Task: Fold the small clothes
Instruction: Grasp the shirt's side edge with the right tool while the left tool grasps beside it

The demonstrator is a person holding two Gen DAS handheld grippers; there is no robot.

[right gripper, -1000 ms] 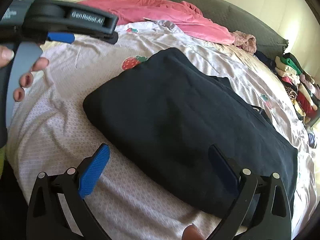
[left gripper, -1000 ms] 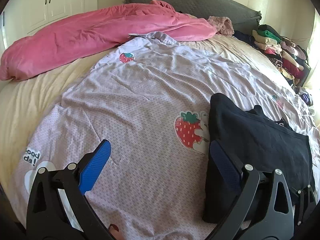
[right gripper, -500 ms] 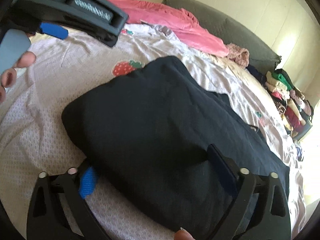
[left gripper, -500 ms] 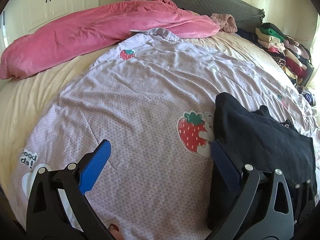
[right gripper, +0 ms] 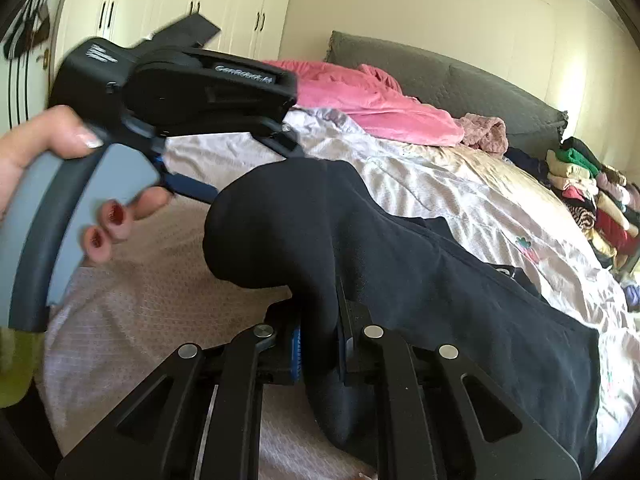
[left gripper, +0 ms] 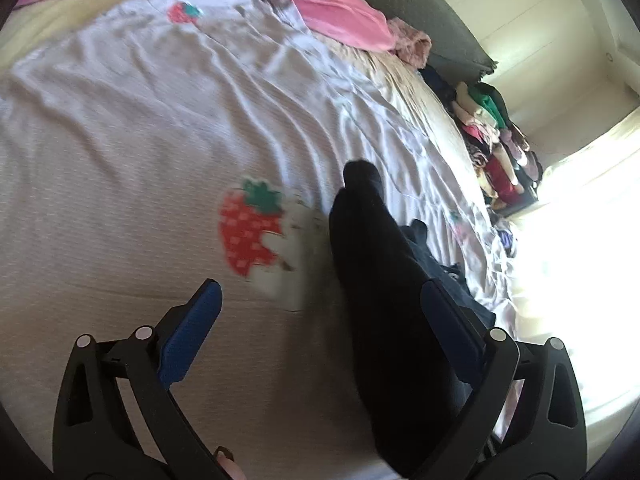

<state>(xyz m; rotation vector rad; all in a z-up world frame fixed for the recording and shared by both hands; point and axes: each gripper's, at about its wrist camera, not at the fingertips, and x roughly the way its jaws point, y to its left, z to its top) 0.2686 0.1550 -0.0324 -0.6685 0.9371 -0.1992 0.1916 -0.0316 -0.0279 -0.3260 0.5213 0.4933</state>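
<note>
Clamped on a bunched edge of the black garment (right gripper: 400,280), the right gripper (right gripper: 318,344) lifts its near end off the strawberry-print sheet (right gripper: 460,184), while the left gripper (left gripper: 324,328) hangs wide open beside the same cloth, holding nothing. To fold cleanly, I judge the left should pinch the matching corner so both ends travel level. Lifting one-sided risks a skewed, sagging crease.

black garment (right gripper: 440,280): matt soft cloth | bedsheet (left gripper: 140,140): thin printed cloth (creased) | right hand-held gripper (right gripper: 318,344): matt black plastic
</note>
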